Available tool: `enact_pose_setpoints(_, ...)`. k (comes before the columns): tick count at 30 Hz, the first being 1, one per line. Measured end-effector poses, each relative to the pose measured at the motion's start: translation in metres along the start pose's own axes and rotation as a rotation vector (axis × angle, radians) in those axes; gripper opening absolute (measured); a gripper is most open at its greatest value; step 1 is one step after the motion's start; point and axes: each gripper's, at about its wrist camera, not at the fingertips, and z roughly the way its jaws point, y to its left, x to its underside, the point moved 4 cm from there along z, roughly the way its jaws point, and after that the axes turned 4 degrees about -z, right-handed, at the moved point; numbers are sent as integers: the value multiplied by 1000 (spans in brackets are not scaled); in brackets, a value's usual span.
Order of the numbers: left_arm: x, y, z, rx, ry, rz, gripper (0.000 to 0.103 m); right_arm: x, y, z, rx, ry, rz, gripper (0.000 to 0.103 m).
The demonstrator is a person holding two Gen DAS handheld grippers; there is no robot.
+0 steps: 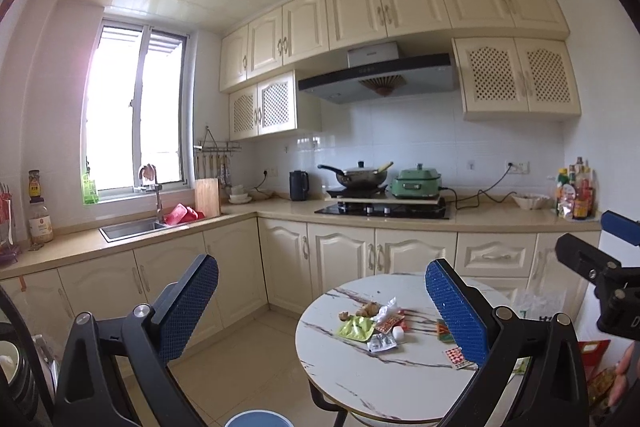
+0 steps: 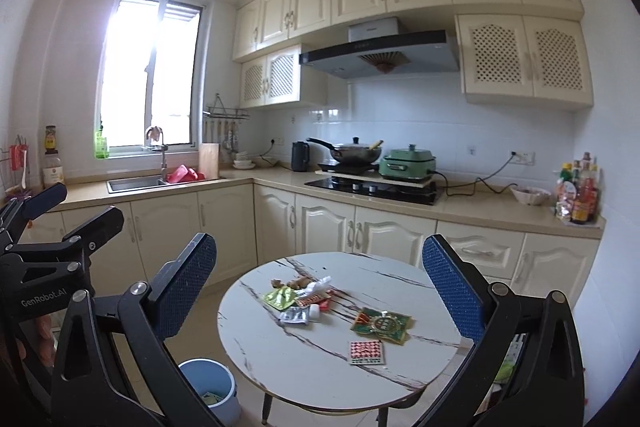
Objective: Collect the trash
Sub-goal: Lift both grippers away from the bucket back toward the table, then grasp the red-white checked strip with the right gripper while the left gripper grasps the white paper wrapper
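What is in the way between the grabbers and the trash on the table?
Nothing visible. Both grippers, left and right, are open and hang in the air before the round table, with clear space to the wrappers.

One round marble-patterned table [image 2: 320, 367] carries one yellow-green wrapper [image 2: 280, 297], one silver foil packet [image 2: 294, 315], one red-checked packet [image 2: 367, 352], one green-and-gold wrapper [image 2: 382, 325] and two ginger pieces [image 2: 298, 283]. Lower left stands one blue bin [image 2: 210, 379]. Two grippers, left [image 1: 322, 307] and right [image 2: 320, 287].
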Motion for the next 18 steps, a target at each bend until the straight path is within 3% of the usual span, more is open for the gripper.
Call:
enact_pose_setpoints(4, -4, -3, 40, -4, 58, -4, 102, 19, -28, 23, 32, 56, 37, 103)
enact_pose_setpoints(10, 10, -11, 117, 5, 211, 7, 102, 70, -67, 77, 80, 201, 104, 103)
enact_pose_setpoints(18, 21, -25, 221, 7, 384, 22, 102, 182, -81, 174, 46, 516, 123, 103)
